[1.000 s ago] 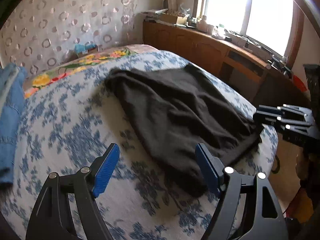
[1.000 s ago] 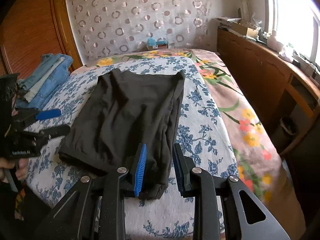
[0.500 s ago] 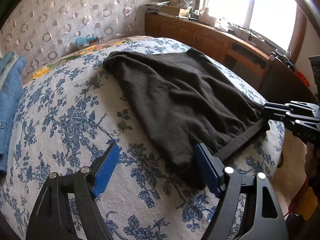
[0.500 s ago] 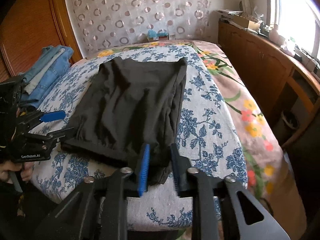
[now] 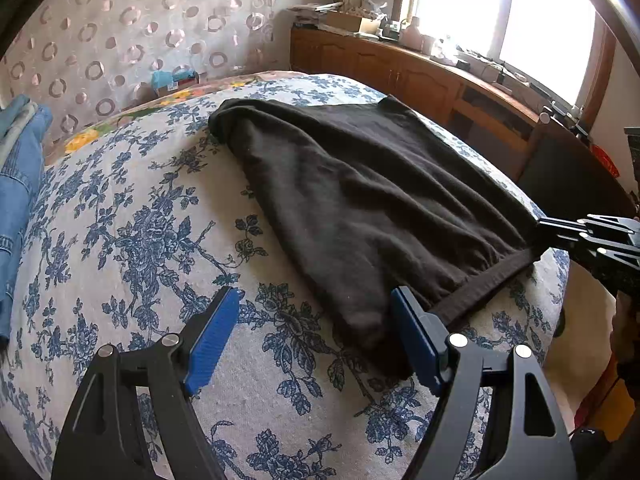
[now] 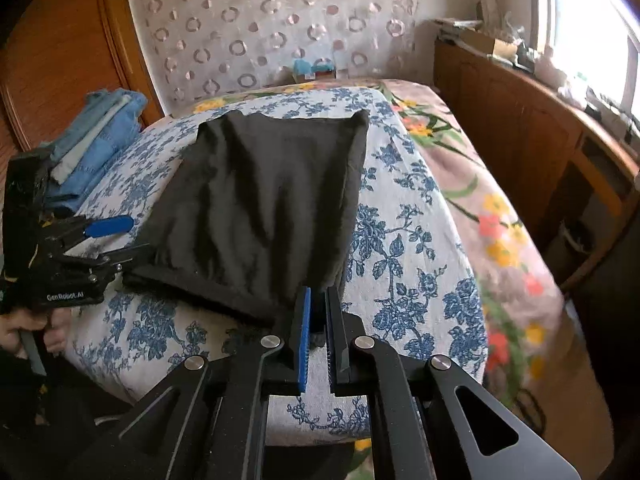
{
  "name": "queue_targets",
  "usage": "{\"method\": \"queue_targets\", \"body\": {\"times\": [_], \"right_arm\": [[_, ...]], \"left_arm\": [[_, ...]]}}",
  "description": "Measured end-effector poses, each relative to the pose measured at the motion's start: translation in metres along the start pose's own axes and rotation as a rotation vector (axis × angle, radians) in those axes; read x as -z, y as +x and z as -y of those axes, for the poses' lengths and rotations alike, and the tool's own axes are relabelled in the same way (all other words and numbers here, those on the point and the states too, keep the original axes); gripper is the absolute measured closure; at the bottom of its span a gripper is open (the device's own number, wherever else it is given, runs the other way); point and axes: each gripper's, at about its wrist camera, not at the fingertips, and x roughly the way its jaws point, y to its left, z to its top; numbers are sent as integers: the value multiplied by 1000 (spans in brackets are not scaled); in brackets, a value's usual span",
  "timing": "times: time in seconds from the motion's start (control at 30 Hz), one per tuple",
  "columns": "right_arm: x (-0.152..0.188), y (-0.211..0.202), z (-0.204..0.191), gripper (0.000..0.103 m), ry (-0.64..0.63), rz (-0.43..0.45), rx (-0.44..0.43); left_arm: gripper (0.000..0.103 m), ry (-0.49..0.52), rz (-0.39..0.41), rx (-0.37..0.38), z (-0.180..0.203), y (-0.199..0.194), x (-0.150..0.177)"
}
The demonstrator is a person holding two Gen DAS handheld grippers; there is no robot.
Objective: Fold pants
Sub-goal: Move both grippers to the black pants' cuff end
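While the bed [image 6: 404, 248] carries the black pants [image 6: 264, 208] flat across its blue-flowered cover, my right hand-held gripper [image 6: 317, 312] is closing on their near waistband corner, cloth between the pads. My left hand-held gripper [image 5: 312, 328] hangs wide open at the other corner, one finger [image 5: 416, 336] against the band. Its grip point hides from me. Open cover lies left of the pants, the bed's edge close.

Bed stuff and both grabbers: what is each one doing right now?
Black pants: spread flat on the bed, folded in half.
Right hand-held gripper: jaws closing on the pants' near corner.
Left hand-held gripper: open, at the pants' other near corner.
Jeans: folded, stacked at the bed's edge.
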Motion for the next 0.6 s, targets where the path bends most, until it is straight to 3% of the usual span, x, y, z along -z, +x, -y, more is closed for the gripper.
{"method": "queue_targets", "body": {"times": [0.27,0.43,0.6], "right_arm": [[-3,14,7,78,50,6,-6],[0,23,5,76,48,6,-4],[0,25,-2,70,13,3,3]], "left_arm": [[25,-5,27,40,5,-12,2],[38,-16,38,93,9,-18,-1],[41,-17,21,80,8,-11,-1]]}}
